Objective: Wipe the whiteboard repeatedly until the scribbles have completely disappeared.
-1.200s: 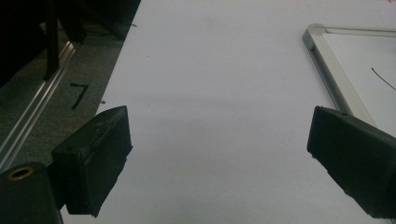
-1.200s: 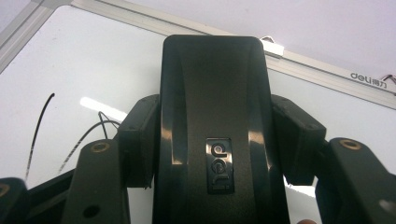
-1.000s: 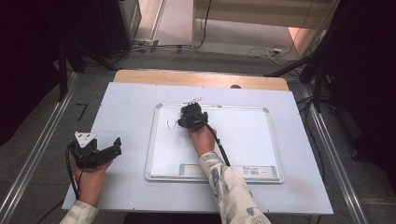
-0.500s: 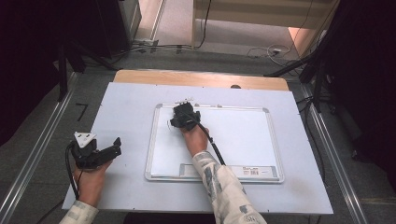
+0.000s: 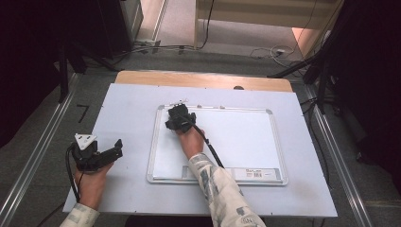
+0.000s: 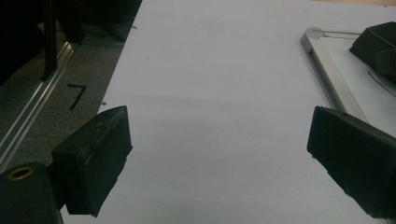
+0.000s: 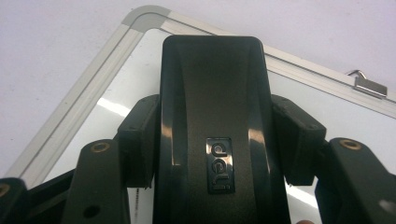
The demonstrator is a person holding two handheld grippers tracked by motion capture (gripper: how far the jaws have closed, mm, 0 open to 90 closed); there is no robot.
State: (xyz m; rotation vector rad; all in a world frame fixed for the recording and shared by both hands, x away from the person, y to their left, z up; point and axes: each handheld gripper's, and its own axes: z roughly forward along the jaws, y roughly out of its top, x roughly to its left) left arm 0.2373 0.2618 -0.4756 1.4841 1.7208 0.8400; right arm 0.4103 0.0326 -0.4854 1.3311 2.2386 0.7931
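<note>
A white whiteboard (image 5: 236, 137) with a silver frame lies on the pale table. My right gripper (image 5: 178, 119) is over its top left corner, shut on a black block eraser (image 7: 212, 107) with a small embossed logo, one pad on each long side. The eraser lies flat on the board (image 7: 107, 88), close to the rounded frame corner. My left gripper (image 5: 113, 147) rests on the table left of the board, open, with bare table between its jaws (image 6: 219, 154). In the left gripper view, the board's frame (image 6: 329, 79) and a thin dark pen line (image 6: 380, 81) show at the right.
A metal hanging clip (image 7: 369, 84) sits on the board's top edge. A wooden strip (image 5: 203, 80) runs along the table's far edge. Metal rails flank the table, and a black "7" mark (image 5: 82, 112) is on the floor at the left. The right gripper's cable (image 5: 210, 146) trails over the board.
My right gripper has slid the eraser leftward along the top of the board toward its top left corner. The left gripper has stayed put.
</note>
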